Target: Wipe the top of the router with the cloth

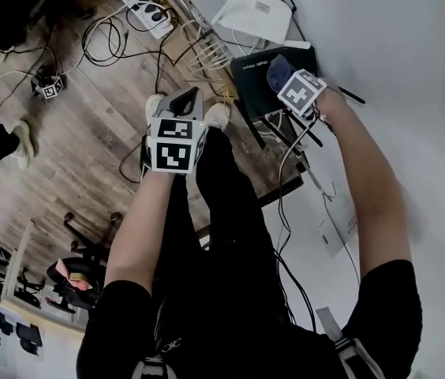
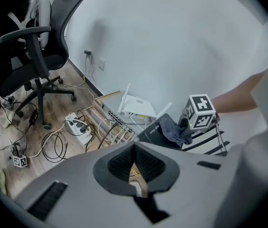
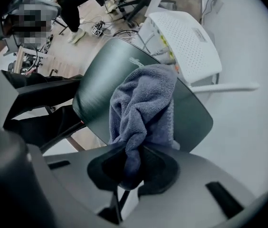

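Note:
A black router (image 1: 256, 68) lies flat on the floor by the white wall. In the right gripper view its dark top (image 3: 100, 80) fills the middle. My right gripper (image 1: 287, 77) is shut on a blue-grey cloth (image 3: 143, 108), which hangs bunched from the jaws onto the router's top. The left gripper view shows the same cloth (image 2: 174, 129) draped on the router (image 2: 154, 129). My left gripper (image 1: 186, 101) hovers left of the router above the wooden floor, away from it. Its jaws (image 2: 135, 151) are shut with nothing between them.
A white router (image 1: 254, 10) with antennas sits just beyond the black one. A grey switch (image 2: 111, 114) with several cables and a power strip (image 1: 147, 10) lie to the left. An office chair (image 2: 34, 56) stands further off. Loose cables cross the floor.

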A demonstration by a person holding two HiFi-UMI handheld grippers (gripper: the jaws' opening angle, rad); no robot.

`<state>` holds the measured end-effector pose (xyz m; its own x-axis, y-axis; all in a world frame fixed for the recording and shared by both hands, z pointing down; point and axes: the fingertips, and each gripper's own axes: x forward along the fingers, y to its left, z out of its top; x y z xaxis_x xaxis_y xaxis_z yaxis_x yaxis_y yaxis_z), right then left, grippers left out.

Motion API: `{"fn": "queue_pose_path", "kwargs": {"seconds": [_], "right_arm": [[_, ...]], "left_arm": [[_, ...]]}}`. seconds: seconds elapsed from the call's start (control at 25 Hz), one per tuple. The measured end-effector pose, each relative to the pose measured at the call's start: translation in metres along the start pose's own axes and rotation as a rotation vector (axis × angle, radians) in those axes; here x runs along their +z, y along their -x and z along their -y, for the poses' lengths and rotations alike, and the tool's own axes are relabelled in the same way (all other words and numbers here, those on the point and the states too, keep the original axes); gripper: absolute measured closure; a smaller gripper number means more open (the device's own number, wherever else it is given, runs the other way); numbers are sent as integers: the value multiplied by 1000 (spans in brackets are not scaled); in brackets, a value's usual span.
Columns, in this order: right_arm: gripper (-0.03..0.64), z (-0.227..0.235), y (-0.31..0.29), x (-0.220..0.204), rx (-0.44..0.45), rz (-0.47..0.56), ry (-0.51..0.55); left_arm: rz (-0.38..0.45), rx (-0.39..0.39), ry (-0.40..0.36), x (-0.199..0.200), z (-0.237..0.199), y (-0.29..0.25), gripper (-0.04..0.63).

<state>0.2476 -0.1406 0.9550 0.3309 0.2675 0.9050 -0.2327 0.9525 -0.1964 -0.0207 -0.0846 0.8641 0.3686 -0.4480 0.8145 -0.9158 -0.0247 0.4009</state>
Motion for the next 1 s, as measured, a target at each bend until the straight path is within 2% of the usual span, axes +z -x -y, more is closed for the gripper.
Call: {"fn": "queue_pose_path", "kwargs": {"seconds": [0.2,0.36,0.52,0.64,0.88,1.0], "right_arm": [[592,-37,9,27,52,33,116],[592,-70,19,55,141,67,174],[592,-92,28,80,227,115,170],[592,-99,31,85,246,118,175],[592,-93,26,78,293,123,62],[592,-82,20,62,282,91,32]], "left_arm": [[5,4,-3,3,-3,4,600],[8,16,2,0,-10,8,600],[9,24,12,-4,-17,12,600],[10,26,18,-7,-21,14,600],[11,23,19,-7,-24,16,600],[14,20,11,-5,-25,17,600]]}}
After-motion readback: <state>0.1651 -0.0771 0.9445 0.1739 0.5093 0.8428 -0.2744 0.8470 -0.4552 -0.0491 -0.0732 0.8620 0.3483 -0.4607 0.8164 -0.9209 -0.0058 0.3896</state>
